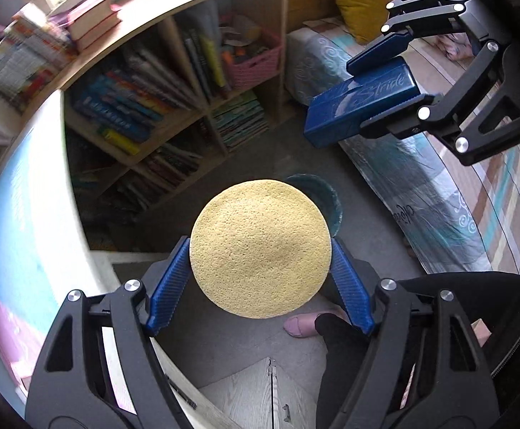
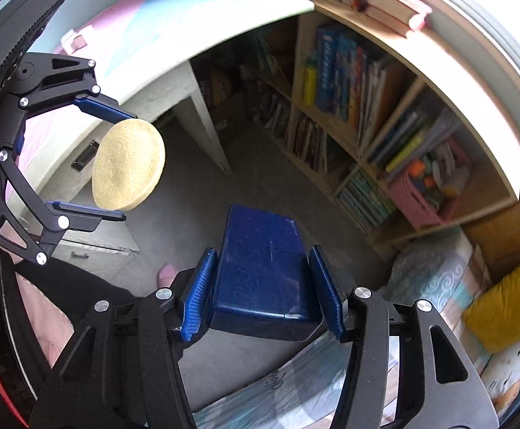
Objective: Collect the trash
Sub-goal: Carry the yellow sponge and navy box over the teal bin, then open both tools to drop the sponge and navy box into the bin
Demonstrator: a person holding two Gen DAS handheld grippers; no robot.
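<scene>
while the left tongs (image 1: 260, 250) squeeze a round yellow sponge (image 1: 260, 246) and the right tongs (image 2: 265, 286) squeeze a flat blue box (image 2: 260, 261), grey carpet (image 2: 202, 193), a wooden bookshelf (image 2: 396, 107) and a bed (image 1: 438, 193) lie below.

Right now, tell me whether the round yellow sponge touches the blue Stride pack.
Apart. The right wrist view shows grey floor between the yellow sponge in the left gripper and the blue pack in the right gripper.

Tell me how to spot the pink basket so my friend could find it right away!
Find the light wooden bookshelf running along the wall under the window. Look in the cubby nearest the bed with the mustard-yellow cushion. The pink plastic lattice basket sits there, stuffed with colourful odds and ends, while every other cubby holds only books.
</scene>
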